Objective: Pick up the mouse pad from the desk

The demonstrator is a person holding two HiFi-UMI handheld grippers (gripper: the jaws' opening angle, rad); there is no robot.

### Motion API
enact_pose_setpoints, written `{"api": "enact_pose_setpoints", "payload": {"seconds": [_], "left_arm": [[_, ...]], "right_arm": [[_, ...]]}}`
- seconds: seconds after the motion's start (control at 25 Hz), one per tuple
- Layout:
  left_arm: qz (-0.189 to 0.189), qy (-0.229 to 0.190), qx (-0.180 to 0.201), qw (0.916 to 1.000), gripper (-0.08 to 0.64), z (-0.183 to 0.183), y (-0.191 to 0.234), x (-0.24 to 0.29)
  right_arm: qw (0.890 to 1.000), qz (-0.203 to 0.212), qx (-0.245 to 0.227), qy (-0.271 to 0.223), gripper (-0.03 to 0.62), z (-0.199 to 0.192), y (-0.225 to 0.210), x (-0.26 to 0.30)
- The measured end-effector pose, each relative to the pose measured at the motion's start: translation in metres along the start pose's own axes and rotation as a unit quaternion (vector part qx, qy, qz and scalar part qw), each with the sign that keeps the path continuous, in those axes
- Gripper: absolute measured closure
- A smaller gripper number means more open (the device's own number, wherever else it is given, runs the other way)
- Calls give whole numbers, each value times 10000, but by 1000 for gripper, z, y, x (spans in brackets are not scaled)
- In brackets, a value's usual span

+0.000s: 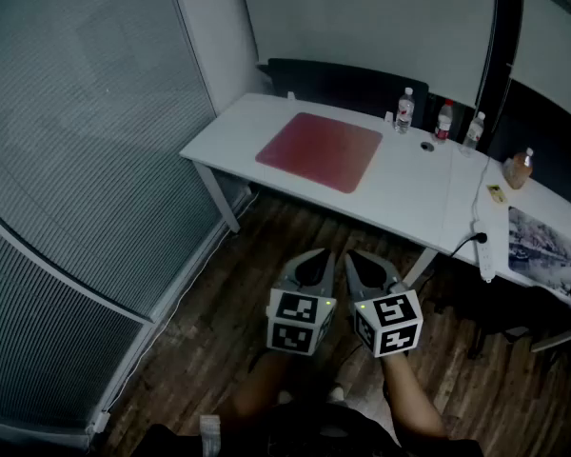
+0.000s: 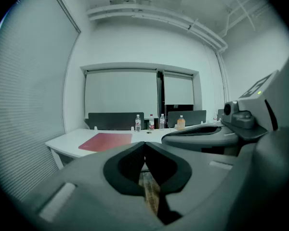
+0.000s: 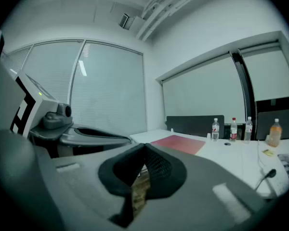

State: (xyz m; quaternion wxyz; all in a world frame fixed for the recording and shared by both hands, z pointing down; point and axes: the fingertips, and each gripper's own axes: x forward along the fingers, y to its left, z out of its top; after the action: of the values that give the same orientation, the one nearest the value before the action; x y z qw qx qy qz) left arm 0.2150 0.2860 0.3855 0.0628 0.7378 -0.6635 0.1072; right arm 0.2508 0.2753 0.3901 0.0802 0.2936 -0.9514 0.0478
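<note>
Both grippers are closed on nothing: the left gripper (image 1: pixel 314 267) and the right gripper (image 1: pixel 364 267) each have their jaws pressed tip to tip. They hang side by side over the wooden floor (image 1: pixel 266 236), well short of the white desk (image 1: pixel 414 188), noses tipped slightly down towards it, with bare forearms (image 1: pixel 414 407) behind them. Ahead, flat on the desk's left half, lies the mouse pad (image 1: pixel 321 150), a dull red rounded rectangle, untouched, with bottles (image 1: pixel 405 110) beyond it.
</note>
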Motion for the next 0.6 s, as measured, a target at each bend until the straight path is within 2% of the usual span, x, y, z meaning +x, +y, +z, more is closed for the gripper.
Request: {"api": "enact_pose_setpoints", "payload": {"seconds": [0.32,0.6], "left_arm": [[95,98,2,9999,555,2,-11,21],[105,133,-40,9998,555,5,10,43]], "right_arm": [[9997,251,71,6,591,-3,-16,2],[9995,311,101,39,591,2,-24,28]]}}
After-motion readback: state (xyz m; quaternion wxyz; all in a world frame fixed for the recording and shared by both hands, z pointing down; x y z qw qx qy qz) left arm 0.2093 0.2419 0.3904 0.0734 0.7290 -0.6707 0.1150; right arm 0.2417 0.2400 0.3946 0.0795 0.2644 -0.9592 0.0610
